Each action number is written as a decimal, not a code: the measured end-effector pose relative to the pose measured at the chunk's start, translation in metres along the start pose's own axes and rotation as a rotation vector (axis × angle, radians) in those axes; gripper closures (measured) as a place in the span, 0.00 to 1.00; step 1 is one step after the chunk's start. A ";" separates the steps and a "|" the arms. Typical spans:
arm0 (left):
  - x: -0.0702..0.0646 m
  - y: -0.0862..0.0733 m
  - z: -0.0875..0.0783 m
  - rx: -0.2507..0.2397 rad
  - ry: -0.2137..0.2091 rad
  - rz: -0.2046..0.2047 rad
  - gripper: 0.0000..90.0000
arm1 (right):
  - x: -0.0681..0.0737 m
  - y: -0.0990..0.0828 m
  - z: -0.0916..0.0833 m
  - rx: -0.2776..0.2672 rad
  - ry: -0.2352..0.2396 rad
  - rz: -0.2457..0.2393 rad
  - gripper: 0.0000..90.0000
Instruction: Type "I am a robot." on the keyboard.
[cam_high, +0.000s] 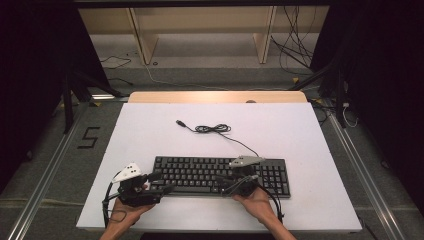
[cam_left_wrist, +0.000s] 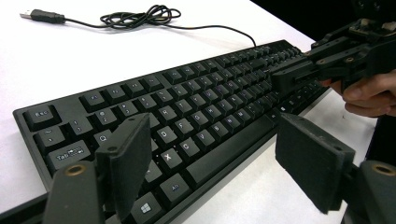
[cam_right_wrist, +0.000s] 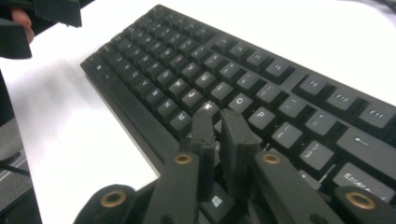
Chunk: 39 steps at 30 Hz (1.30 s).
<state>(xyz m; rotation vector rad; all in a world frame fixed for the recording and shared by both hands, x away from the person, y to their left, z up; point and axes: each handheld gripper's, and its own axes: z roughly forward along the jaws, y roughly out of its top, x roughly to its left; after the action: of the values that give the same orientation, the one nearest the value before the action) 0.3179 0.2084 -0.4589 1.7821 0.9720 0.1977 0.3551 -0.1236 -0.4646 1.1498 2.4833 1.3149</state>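
A black keyboard (cam_high: 220, 175) lies on the white table (cam_high: 300, 135), on the near side, in the middle. Its cord (cam_high: 215, 129) runs to the far side and curls in a little bundle there.

I hold my left gripper (cam_left_wrist: 210, 163) at the left near corner of the keyboard. Its jaws stand wide apart, and the near edge of the keyboard sits between them. The pads do not press on anything.

My right gripper (cam_right_wrist: 220, 135) is over the keys on the right part of the keyboard. Its jaws are almost together, with a thin gap between them and nothing in it.
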 end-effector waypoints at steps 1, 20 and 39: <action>0.000 0.000 0.000 0.000 0.000 0.000 0.29 | -0.001 0.000 -0.001 -0.008 0.001 -0.005 0.92; 0.000 0.000 0.000 0.002 -0.003 0.002 0.29 | -0.008 -0.007 -0.042 -0.106 0.033 0.001 0.60; 0.000 0.001 -0.001 0.004 -0.010 0.005 0.29 | -0.020 -0.029 -0.079 -0.170 -0.015 0.029 0.43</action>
<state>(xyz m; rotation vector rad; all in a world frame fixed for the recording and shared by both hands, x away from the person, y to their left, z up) 0.3177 0.2084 -0.4580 1.7876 0.9618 0.1898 0.3196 -0.1995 -0.4422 1.1553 2.3004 1.4862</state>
